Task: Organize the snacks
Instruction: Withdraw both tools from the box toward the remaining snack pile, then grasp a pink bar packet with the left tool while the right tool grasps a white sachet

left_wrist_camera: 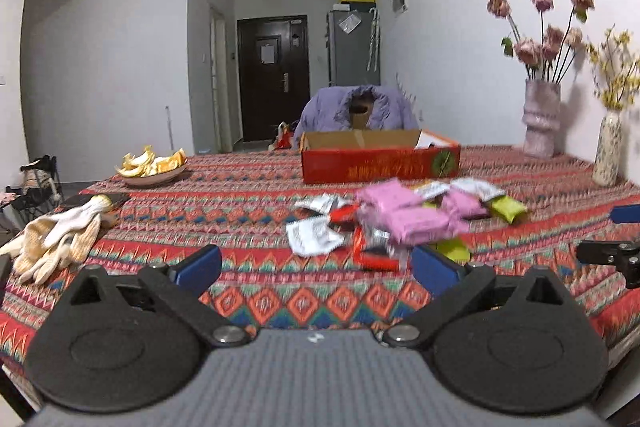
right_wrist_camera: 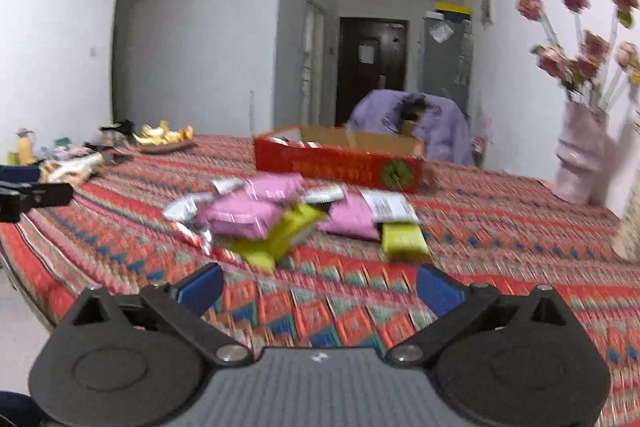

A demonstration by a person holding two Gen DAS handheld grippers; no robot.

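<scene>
On the table [left_wrist_camera: 248,199], under a red patterned cloth, a loose heap of snacks [left_wrist_camera: 400,215] lies in front of me: pink packets, lime-green ones, silver sachets and a red-wrapped bar, some overlapping. Just behind the heap stands a red box [left_wrist_camera: 380,163], shallow, its top open; I cannot tell what it holds. Well off to the left are gloves [left_wrist_camera: 60,239] and a plate of orange peel [left_wrist_camera: 154,167]. Two vases [left_wrist_camera: 540,123] of flowers stand at the far right, by the wall.

My left gripper [left_wrist_camera: 316,263] hovers low near the table's front edge, jaws spread wide and empty, the red bar just ahead of its right finger. My right gripper [right_wrist_camera: 320,283] does likewise, jaws wide and empty, with green packets just beyond them.

I judge this to be the approach; nothing is picked up yet. Next, each gripper needs to single out one packet at the heap's near edge, close on it, and carry it to the box.
</scene>
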